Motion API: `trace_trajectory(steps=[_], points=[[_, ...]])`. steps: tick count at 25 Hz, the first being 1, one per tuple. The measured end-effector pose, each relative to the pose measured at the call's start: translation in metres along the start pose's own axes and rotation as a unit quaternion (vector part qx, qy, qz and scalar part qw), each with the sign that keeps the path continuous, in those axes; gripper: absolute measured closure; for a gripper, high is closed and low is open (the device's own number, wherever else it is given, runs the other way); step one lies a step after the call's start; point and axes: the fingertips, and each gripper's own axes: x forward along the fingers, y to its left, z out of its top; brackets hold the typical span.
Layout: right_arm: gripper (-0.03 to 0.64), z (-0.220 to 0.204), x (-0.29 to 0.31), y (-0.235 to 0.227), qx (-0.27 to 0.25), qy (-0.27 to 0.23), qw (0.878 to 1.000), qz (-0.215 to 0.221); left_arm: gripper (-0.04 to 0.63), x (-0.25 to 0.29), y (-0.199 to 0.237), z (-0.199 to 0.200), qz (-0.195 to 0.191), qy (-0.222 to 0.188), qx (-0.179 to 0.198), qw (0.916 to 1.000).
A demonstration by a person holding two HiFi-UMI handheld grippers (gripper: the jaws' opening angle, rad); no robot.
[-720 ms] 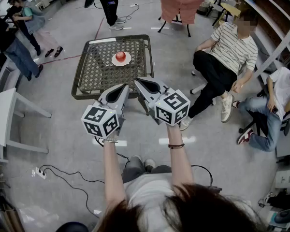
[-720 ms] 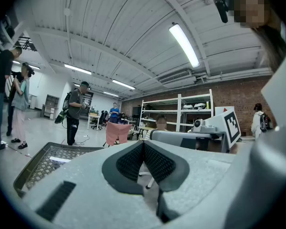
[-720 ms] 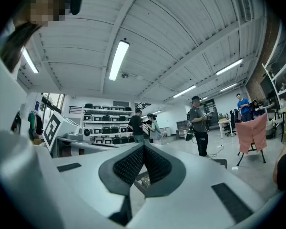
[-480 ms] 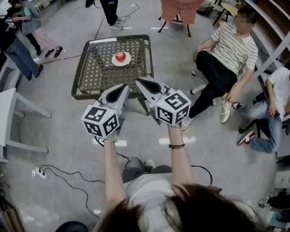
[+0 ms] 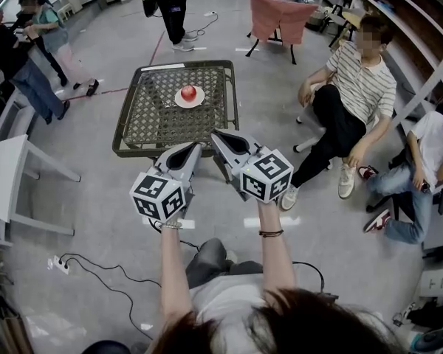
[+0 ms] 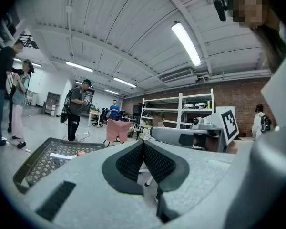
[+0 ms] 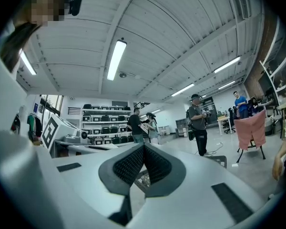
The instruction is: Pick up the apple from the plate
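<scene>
A red apple (image 5: 188, 92) sits on a white plate (image 5: 178, 102) on a wire-mesh table (image 5: 144, 124). The left gripper (image 5: 195, 147) and right gripper (image 5: 215, 133), both clenched and empty, are held level near the table's front edge. The apple lies ahead, well apart, about equally far from each.

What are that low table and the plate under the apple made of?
Table: probably metal, with a dark frame around an open lattice top that the floor shows through. Plate: plain white and smooth, maybe ceramic or plastic; it is too small to tell which.
</scene>
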Motion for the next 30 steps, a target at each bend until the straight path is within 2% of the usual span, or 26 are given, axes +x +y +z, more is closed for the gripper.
trace_trajectory(steps=[13,30], points=[[0.607,-0.021,0.023,-0.002,0.023,0.020,1.000,0.008,0.584,0.001,0.025,-0.013,0.018,0.015,-0.019,0.9996],[0.607,-0.018,0.082,-0.051,0.019,0.031,0.999,-0.033,0.584,0.048,0.098,0.009,-0.024,0.015,-0.027,0.9992]])
